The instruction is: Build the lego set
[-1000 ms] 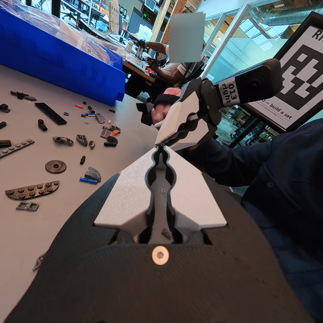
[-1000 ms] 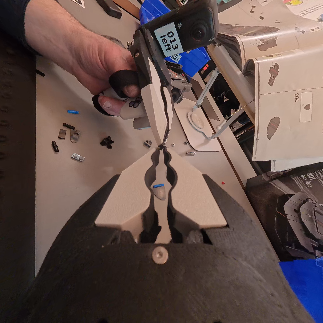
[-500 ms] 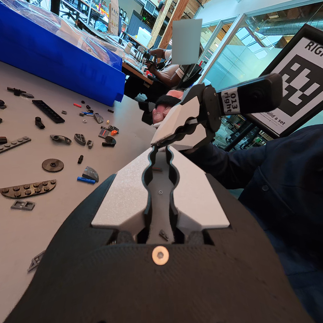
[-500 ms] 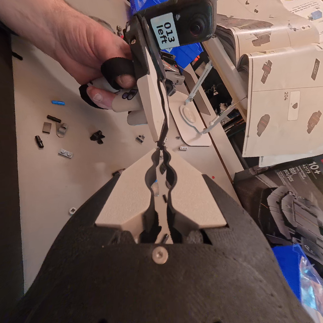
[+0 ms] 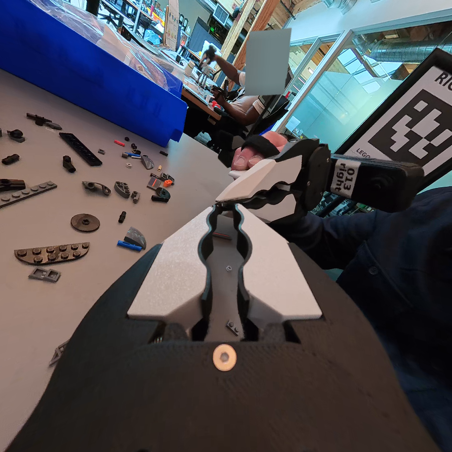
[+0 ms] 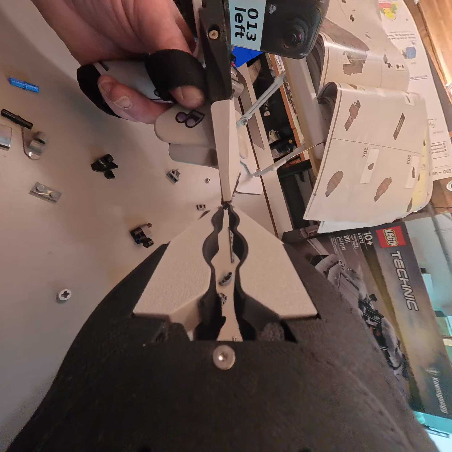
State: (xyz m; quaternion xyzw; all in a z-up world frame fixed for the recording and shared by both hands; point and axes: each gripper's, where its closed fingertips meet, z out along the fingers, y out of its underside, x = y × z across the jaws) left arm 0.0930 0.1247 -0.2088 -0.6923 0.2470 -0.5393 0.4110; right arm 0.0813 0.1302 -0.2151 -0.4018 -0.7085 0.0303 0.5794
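My left gripper (image 5: 224,206) is held over the grey table (image 5: 171,151), its jaws a little apart at the tips. My right gripper (image 6: 225,208) is shut on a small dark Lego piece (image 6: 226,205). The two grippers meet tip to tip. In the left wrist view the right gripper (image 5: 219,201) comes in from the right, lying almost flat, with its tips at the gap of my left fingers. In the right wrist view the left gripper (image 6: 227,199) points down onto my right tips. The piece is too small to tell its shape.
Loose Lego parts lie on the table: a curved studded plate (image 5: 51,253), a black disc (image 5: 85,222), a long black plate (image 5: 80,152). A blue bin (image 5: 97,73) stands behind. An instruction booklet (image 6: 367,151) and the Lego box (image 6: 391,281) are at right. A person sits at a far table. Only a small space, under 4 cm, lies between the two pairs of fingers.
My left jaws have gone from shut to slightly parted. The right gripper has tilted flatter and stayed at my left tips. The right wrist view has moved closer to the left gripper.
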